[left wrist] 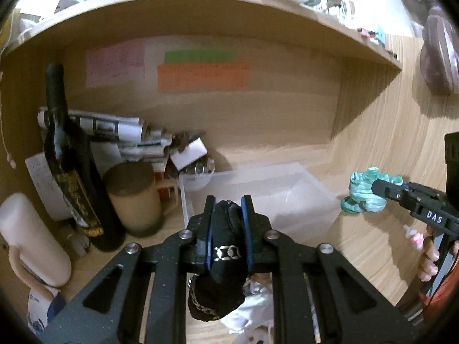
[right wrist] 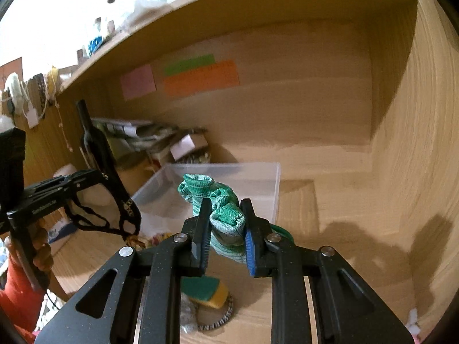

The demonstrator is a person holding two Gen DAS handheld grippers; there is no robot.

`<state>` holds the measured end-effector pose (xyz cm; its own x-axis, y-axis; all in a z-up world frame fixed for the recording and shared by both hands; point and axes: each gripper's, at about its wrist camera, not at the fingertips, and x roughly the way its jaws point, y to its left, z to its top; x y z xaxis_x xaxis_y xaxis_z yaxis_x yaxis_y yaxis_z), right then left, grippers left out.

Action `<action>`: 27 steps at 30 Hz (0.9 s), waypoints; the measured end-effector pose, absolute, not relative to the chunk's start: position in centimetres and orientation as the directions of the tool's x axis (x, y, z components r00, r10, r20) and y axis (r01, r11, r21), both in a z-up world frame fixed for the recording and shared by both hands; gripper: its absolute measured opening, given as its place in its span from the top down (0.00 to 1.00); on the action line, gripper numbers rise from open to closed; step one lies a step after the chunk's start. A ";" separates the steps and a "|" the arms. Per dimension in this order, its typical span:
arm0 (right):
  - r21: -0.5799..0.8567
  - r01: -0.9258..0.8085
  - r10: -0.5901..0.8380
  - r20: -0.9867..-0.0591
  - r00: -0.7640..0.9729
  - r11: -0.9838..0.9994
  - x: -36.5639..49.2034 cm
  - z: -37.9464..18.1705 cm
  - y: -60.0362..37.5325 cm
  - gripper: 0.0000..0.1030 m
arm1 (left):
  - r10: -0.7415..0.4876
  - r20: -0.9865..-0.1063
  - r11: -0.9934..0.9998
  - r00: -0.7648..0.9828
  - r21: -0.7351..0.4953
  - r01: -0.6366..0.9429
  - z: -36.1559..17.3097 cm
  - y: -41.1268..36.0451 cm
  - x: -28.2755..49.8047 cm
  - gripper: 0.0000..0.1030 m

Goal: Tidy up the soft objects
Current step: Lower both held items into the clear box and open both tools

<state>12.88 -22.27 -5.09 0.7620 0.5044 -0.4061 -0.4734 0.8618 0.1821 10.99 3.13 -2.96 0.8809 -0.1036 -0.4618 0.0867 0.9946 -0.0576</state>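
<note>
My left gripper [left wrist: 228, 205] is shut on a black soft pouch with white stitched trim [left wrist: 222, 261], held above the desk just short of a clear plastic bin [left wrist: 304, 200]. My right gripper [right wrist: 225, 209] is shut on a green and white striped sock [right wrist: 221, 203], held in front of the same bin [right wrist: 272, 189]. The right gripper and its sock [left wrist: 364, 192] show at the right of the left wrist view. The left gripper [right wrist: 126, 215] with a dangling black strap shows at the left of the right wrist view.
A dark wine bottle [left wrist: 71, 172], a lidded beige mug [left wrist: 137, 197], a white jug [left wrist: 31, 240] and rolled papers [left wrist: 114, 129] crowd the desk's left. A green-yellow sponge [right wrist: 209, 292] and a patterned cord [right wrist: 221, 318] lie below the right gripper. A shelf [left wrist: 200, 3] overhangs.
</note>
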 end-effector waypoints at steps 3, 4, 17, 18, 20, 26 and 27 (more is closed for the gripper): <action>0.176 -0.480 0.509 -0.387 0.769 0.859 13.1 -4.5 -22.0 0.82 | -0.112 -0.450 0.993 0.886 -0.073 0.089 -2.0 3.2 11.5 0.84; 0.175 -0.483 0.511 -0.382 0.770 0.858 13.4 -4.3 -21.8 0.82 | -0.109 -0.442 0.994 0.890 -0.073 0.085 -1.5 3.2 11.8 0.84; 0.149 -0.518 0.529 -0.414 0.741 0.842 16.9 -4.7 -18.7 0.82 | -0.094 -0.423 0.993 0.901 -0.111 0.052 -1.2 3.6 17.6 0.84; 0.147 -0.519 0.527 -0.424 0.737 0.842 17.3 -4.9 -18.4 0.82 | -0.094 -0.434 0.993 0.896 -0.111 0.050 -1.7 3.6 18.2 0.84; 0.141 -0.519 0.521 -0.451 0.724 0.843 18.2 -5.6 -17.7 0.82 | -0.089 -0.462 0.994 0.882 -0.103 0.046 -3.0 3.4 19.5 0.84; 0.094 -0.514 0.480 -0.531 0.698 0.852 20.3 -7.9 -15.6 0.82 | -0.090 -0.565 0.996 0.820 -0.064 0.065 -6.8 2.4 22.9 0.84; 0.087 -0.513 0.472 -0.544 0.694 0.854 20.6 -8.3 -15.4 0.82 | -0.091 -0.574 0.996 0.813 -0.060 0.069 -7.1 2.2 23.2 0.84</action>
